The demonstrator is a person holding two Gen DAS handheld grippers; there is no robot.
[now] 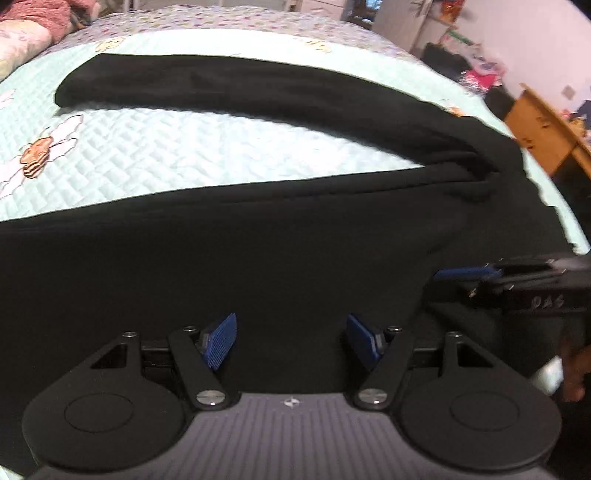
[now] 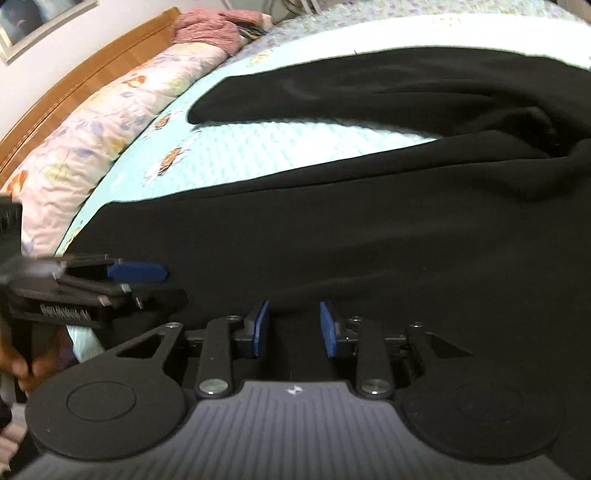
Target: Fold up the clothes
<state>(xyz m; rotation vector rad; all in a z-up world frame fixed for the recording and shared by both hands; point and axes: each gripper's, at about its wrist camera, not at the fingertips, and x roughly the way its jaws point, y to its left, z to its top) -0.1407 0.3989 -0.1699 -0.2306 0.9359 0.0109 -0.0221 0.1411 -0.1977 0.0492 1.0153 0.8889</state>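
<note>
A black garment point(image 1: 258, 240) point(image 2: 369, 221) is spread on a pale blue quilted bed point(image 1: 184, 147) point(image 2: 258, 147). One long narrow part point(image 1: 221, 85) runs across the far side. My left gripper point(image 1: 290, 325) hovers open over the near broad part, its blue pads wide apart with nothing pinched. My right gripper point(image 2: 293, 310) points down at the same cloth with a narrower gap between its pads. Black fabric fills that gap, and no fold shows pressed between them. Each gripper appears at the edge of the other's view point(image 1: 465, 275) point(image 2: 136, 271), side by side and close.
A flowered duvet point(image 2: 110, 129) and a pink cloth point(image 2: 210, 29) lie along the wooden headboard point(image 2: 92, 70). A wooden desk point(image 1: 543, 129) and clutter stand beyond the bed's far corner. The person's hands point(image 1: 572, 369) point(image 2: 22, 365) hold the gripper handles.
</note>
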